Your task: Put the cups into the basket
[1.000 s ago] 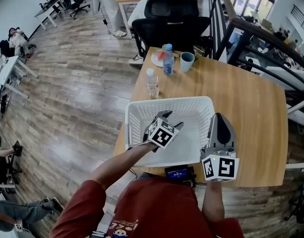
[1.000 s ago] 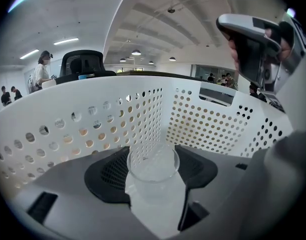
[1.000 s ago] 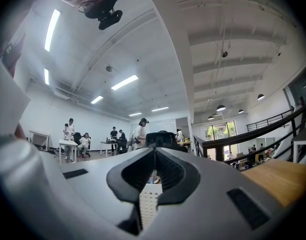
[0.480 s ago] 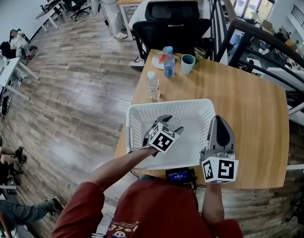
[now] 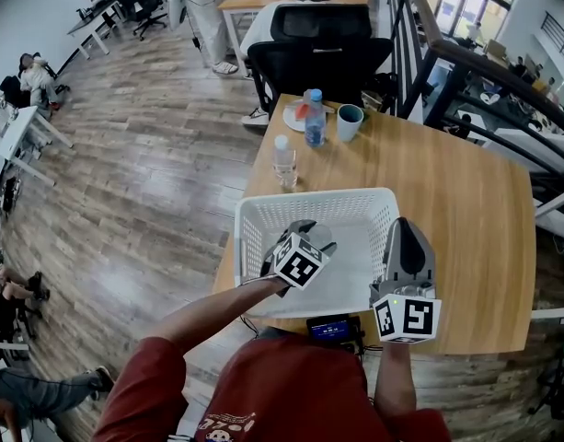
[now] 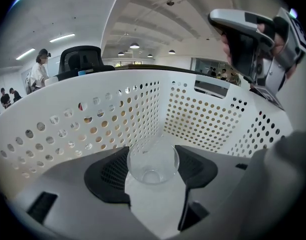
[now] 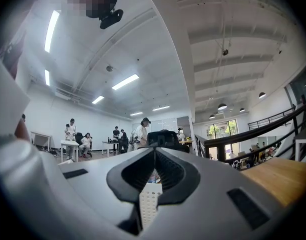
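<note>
Left gripper [image 6: 153, 154]: jaws part-open, black ribbed pads [image 6: 109, 176] pressed on both sides of 1 clear cup [image 6: 153, 166]. The cup is smooth, thin-walled and round, with its open mouth facing back along the jaws, so the thicker base shows through it as a small ring. Gripper and cup are inside the basket [image 6: 207, 119], low near its floor.

Basket: white plastic, rectangular with rounded corners. The walls slope and are perforated with rows of round holes, and there is 1 slot handle in the wall beyond the jaws. No other cup shows in it.

Right gripper [image 7: 152, 176]: jaws closed together, nothing held, only a thin slit between the pads. It hangs to the right of the left gripper, above the basket's right rim, tilted upward.

Beyond the basket on the wooden table [image 5: 466, 201], well ahead of both grippers, stands 1 teal mug [image 5: 347, 118], upright. Just left of the mug is a blue-capped bottle [image 5: 313, 118] beside a white plate [image 5: 295, 110]. A smaller clear bottle [image 5: 282, 155] stands just outside the basket's far left corner. A black office chair [image 5: 318, 44] stands at the far table edge. The table between the mug and the basket is bare wood.
</note>
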### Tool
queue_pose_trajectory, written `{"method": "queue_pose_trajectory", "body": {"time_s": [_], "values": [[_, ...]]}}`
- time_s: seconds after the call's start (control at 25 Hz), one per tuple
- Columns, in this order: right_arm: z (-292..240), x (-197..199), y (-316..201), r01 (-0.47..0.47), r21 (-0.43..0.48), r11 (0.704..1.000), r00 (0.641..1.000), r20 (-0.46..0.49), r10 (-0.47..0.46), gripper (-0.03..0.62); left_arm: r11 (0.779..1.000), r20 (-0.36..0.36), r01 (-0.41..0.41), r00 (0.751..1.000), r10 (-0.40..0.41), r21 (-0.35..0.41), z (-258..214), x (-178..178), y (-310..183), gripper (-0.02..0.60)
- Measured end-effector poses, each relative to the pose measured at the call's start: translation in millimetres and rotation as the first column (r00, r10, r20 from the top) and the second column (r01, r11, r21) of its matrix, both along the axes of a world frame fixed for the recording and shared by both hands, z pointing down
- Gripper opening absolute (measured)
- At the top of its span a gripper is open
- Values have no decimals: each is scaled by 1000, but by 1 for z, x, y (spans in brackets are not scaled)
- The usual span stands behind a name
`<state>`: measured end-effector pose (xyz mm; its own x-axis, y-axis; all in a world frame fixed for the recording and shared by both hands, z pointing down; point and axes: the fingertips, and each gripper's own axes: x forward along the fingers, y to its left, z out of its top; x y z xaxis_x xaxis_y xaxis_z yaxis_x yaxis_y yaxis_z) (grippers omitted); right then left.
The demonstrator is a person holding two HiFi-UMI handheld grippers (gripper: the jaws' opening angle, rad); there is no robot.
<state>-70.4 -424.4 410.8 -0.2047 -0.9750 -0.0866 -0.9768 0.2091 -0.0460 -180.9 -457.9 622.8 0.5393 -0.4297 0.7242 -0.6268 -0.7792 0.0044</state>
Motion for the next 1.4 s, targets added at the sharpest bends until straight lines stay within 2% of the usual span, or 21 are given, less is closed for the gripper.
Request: {"method": "queue_pose_trajectory", "body": {"time_s": [0.72,1.12,1.28,1.4], "values": [[-7,3,-1,-6,9,1000,1000,-10,6,12,1000,-29,11,1000,-11,-3,0,2,-2,288],[-7,5,-1,-12,12,1000,1000,-15,12,12,999,-39,-2,999,3,33,-9,5,-4,297],[-8,6,-1,-11,12,1000,1000,-18,11,12,996,-22,-28,999,30,85,-17,5,-4,305],[-8,5,0,-12,12,1000,1000,-18,12,12,994,-41,-27,999,31,108,-28,7,-5,305]]}}
